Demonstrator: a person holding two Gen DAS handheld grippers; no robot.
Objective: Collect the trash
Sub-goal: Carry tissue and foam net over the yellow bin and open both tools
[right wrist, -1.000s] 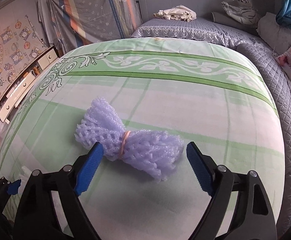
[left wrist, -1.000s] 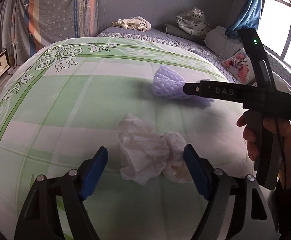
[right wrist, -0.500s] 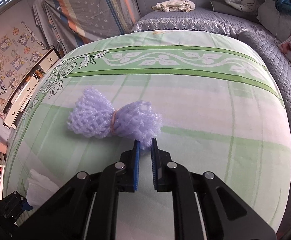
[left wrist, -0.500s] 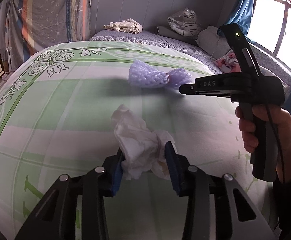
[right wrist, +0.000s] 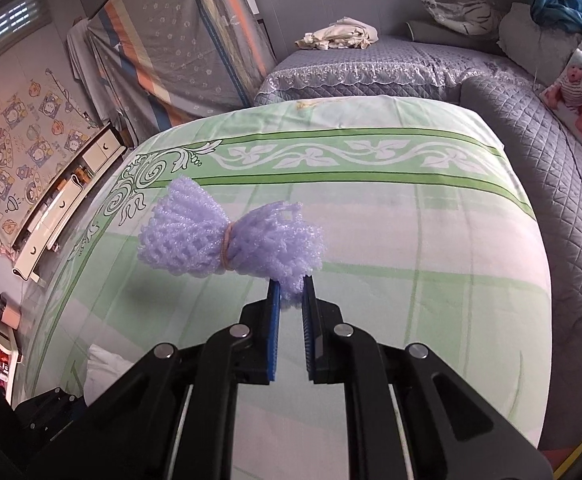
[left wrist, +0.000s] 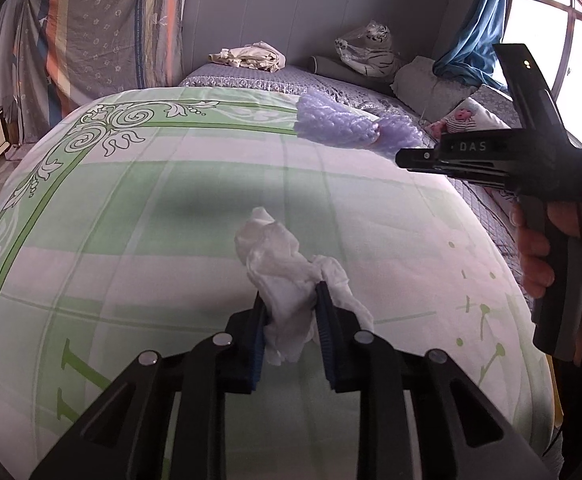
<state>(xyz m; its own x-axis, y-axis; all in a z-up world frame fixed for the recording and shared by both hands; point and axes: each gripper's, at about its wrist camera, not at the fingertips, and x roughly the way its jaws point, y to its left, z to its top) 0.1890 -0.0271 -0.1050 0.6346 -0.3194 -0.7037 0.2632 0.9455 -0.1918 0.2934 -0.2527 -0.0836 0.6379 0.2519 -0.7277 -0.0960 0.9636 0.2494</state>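
The bed, under a green-and-white cover with a leaf border along its far edge, carries nothing of the task now that can be seen lying flat; both pieces of trash appear lifted off it, judging by the shadow on the cover under the foam. The purple foam net, tied at its waist with a band, hangs above the cover toward the bed's far left corner; the right gripper is pressed onto its near right fringe only, so the bulk sticks out to the left. The crumpled white tissue sits above the middle of the cover, nearer the front edge; the left gripper pinches it at its lower part, with loose folds spilling above and to the right.

The step in hand looks like the pick-up finished, the carry-off beginning; no bin shows in either view, so the next move calls for finding one, keeping both grips firm, especially the shallow hold on the foam.
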